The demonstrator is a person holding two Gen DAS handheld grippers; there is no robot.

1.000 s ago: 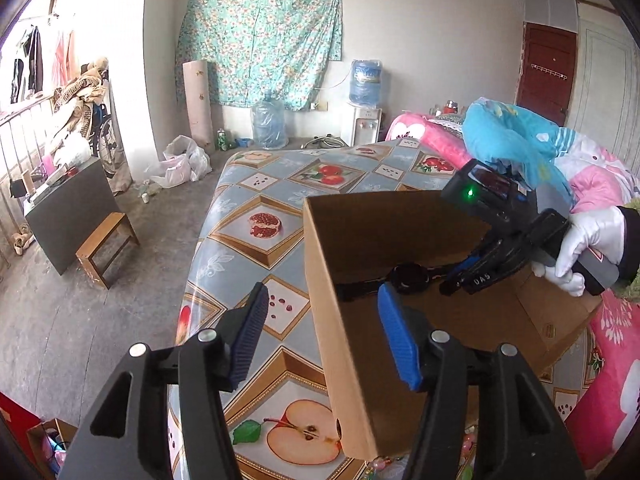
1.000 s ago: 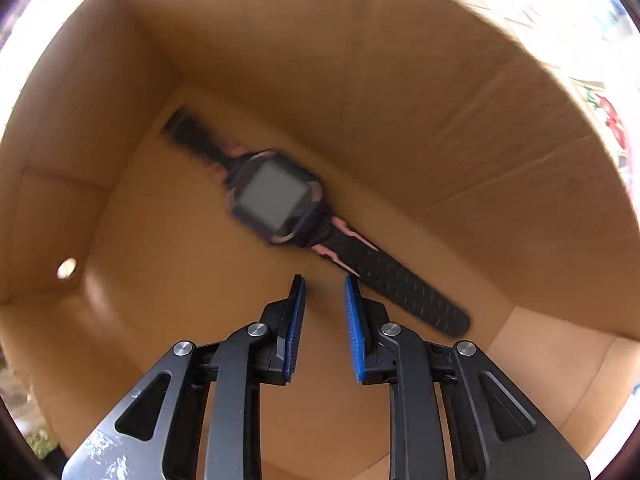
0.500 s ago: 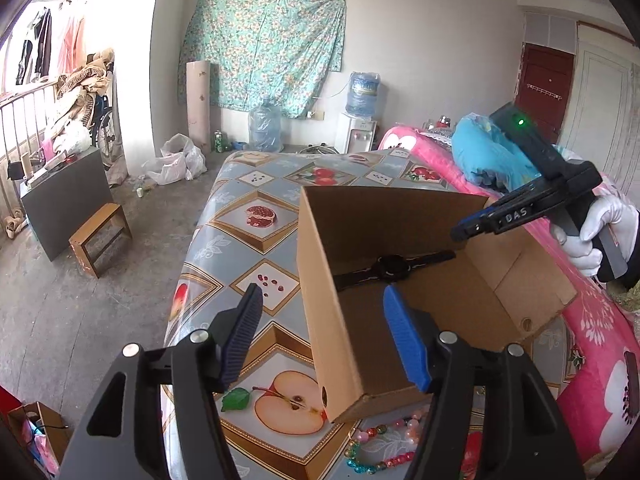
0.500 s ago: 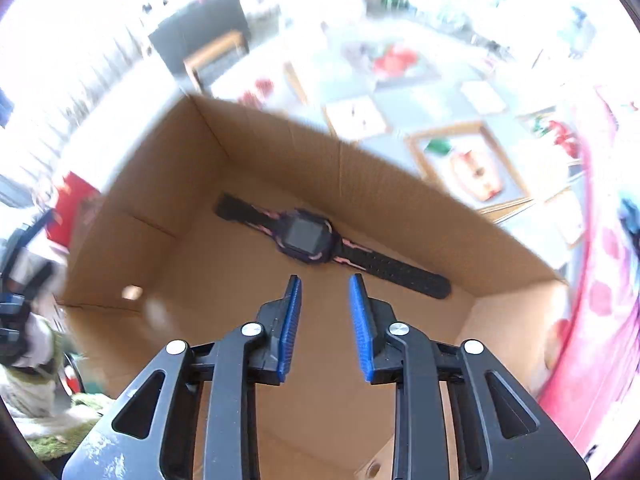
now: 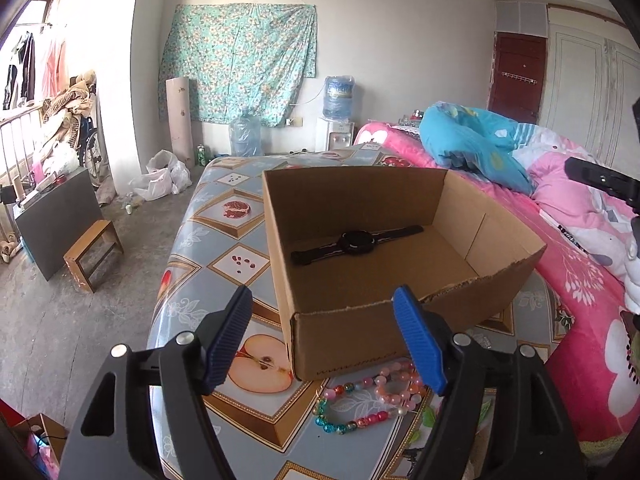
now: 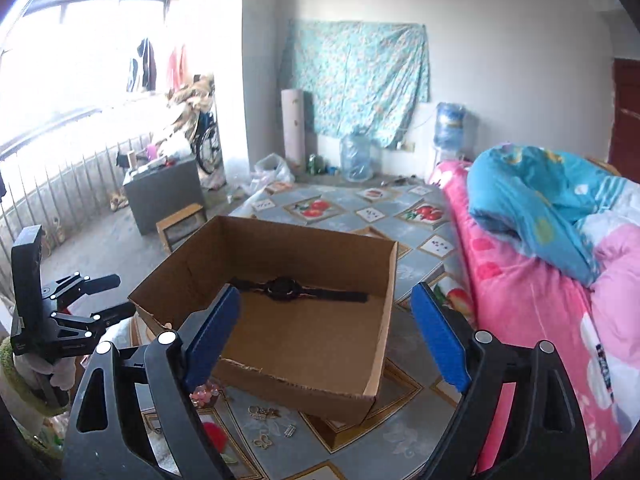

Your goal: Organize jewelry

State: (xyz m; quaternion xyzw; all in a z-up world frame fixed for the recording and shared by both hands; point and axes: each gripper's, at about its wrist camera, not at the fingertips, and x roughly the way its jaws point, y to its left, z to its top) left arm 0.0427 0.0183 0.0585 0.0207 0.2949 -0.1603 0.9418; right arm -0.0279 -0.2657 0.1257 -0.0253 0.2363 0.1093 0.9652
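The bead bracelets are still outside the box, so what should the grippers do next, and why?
Probably lower the left gripper onto the bead bracelets just below it. The watch already lies in the cardboard box, while the beads rest on the table beside its near wall. The left jaws are opening with nothing between them, so that gripper seems ready to pick.

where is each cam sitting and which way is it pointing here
Left wrist: rides the left gripper, aimed down over the near edge of the cardboard box, beaded bracelet below; its two opening fingers show, empty.
Right wrist: rides the right gripper, looking across the box from its other side; its opening fingers are empty, the left gripper at frame left.
Shared: box, watch inside it, fruit-print tablecloth, pink bedding.
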